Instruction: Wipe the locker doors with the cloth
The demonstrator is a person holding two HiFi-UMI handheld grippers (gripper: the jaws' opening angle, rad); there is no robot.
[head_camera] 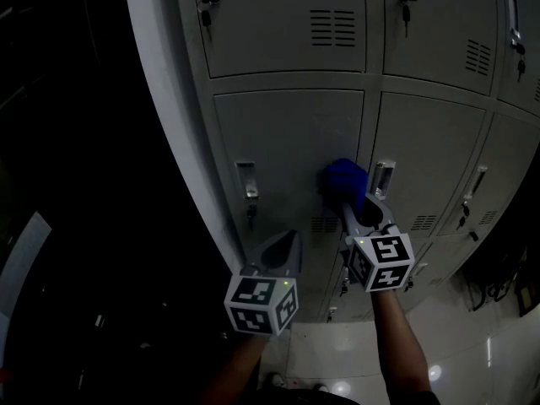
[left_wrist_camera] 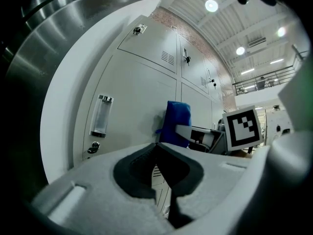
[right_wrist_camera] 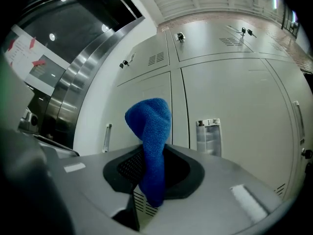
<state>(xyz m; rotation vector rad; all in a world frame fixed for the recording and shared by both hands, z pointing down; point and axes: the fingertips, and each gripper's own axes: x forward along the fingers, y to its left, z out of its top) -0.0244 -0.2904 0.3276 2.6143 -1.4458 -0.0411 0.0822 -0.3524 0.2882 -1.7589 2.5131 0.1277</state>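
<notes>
Blue cloth (right_wrist_camera: 149, 131), soft and knitted in look, stands bunched between the jaws of your right gripper (right_wrist_camera: 146, 177). The jaws pinch it low down, so a rounded wad rises above the tips and a short tail hangs below.

In the head view the cloth lies against the right edge of a grey locker door (head_camera: 287, 133) in the middle row. It sits just beside the seam with the neighbouring door (head_camera: 430, 150) and near that door's clear label holder (head_camera: 381, 177).

Your left gripper (left_wrist_camera: 159, 151) has its jaws pressed together with nothing between them. It hangs lower and to the left, near the vent slots (head_camera: 325, 224), and appears to be short of the door.

Handling, as a judgement:
- **Weight and stiffness:** the cloth is light and limp, so it offers no resistance and folds wherever the door pushes it.
- **Where to hold:** the present hold on the doubled middle of the fabric suits it. A hold nearer one corner would likely let the wad flop aside.
- **Sliding:** the painted metal looks smooth, so the cloth should slide readily under light pressure.
- **Snagging:** watch the label holders and the keyed locks (head_camera: 251, 213), where a loose fold could catch and drag out of the jaws.
</notes>
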